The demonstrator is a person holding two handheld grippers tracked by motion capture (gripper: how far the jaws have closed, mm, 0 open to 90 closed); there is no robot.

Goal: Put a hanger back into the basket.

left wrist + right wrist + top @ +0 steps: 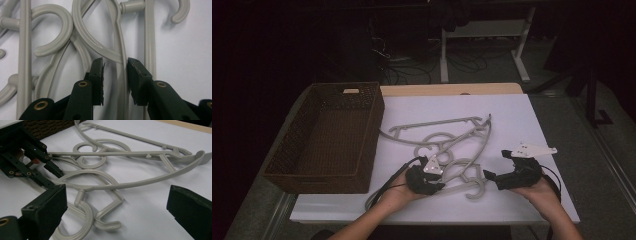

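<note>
Tangle of grey plastic hangers (447, 145) lying on the white tabletop (512, 115), right of the basket and reaching from mid-table to the near edge between the two hands. Each hanger is a slender moulded piece: smooth, matt, pale grey, with a round hook, curved shoulders and a straight ribbed bar. The hooks and shoulders overlap and interlock. In the left gripper view the left gripper (115, 72) straddles one thin curved arm of a hanger; the right pad (136, 75) lies against it, while the ragged-edged left pad stands slightly clear, so the grasp is not complete. In the right gripper view the right gripper (117, 202) is released, its jaws spread wide above a hook at the near end of the pile. A dark brown woven basket (292, 165), rectangular with slanting walls, stands at the left.
</note>
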